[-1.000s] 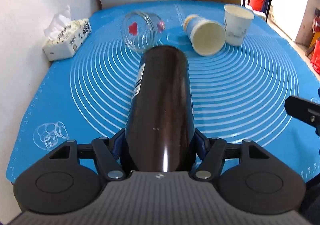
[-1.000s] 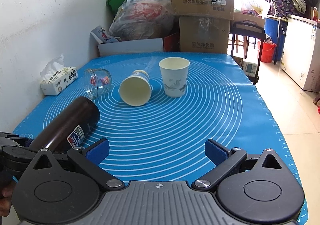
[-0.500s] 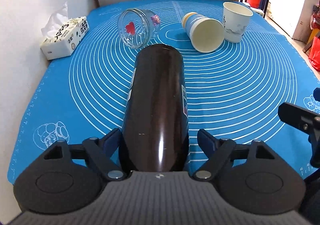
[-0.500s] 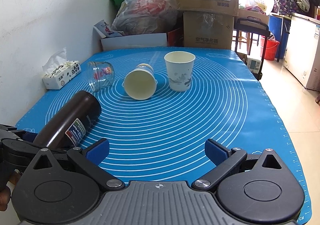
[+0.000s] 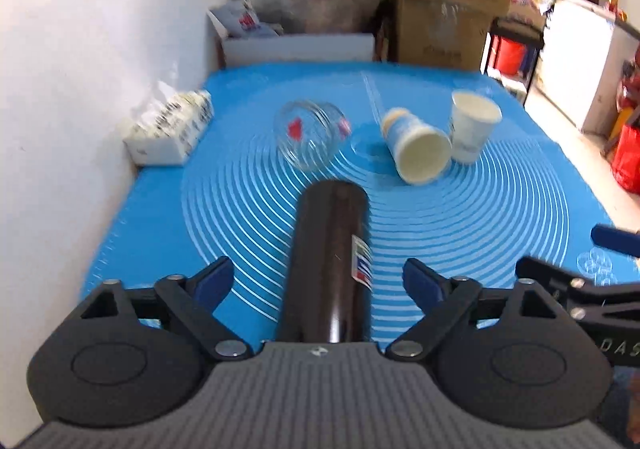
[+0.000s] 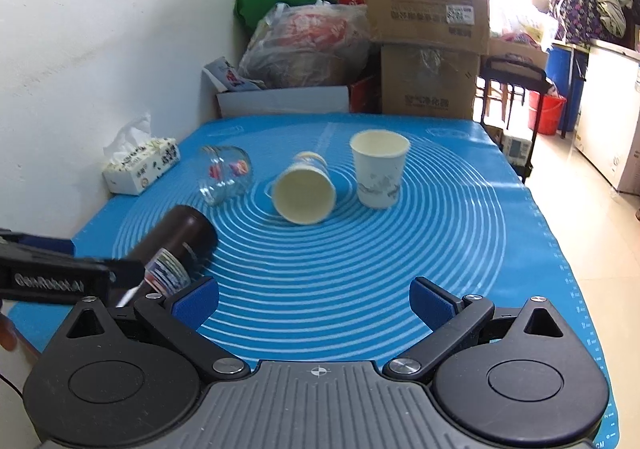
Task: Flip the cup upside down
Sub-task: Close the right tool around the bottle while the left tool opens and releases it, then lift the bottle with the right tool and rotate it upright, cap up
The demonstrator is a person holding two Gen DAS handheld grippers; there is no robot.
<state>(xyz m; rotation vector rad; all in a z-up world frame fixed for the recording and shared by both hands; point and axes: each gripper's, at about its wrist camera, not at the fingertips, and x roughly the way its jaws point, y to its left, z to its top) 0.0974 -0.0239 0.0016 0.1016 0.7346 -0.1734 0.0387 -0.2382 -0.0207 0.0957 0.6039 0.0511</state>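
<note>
Cup (image 5: 330,261), the dark brown cylindrical one with a label, lies on its side on the blue mat (image 6: 400,249) covering the surface, between the spread fingers of the left gripper (image 5: 318,281), which do not touch it. We judge it rigid, smooth-walled and heavier than the 2 paper cups (image 6: 340,179) beyond, so it may roll or slip; a hold across the mid-body looks best. We see the right gripper (image 6: 314,295) also spread wide, holding nothing.
</note>
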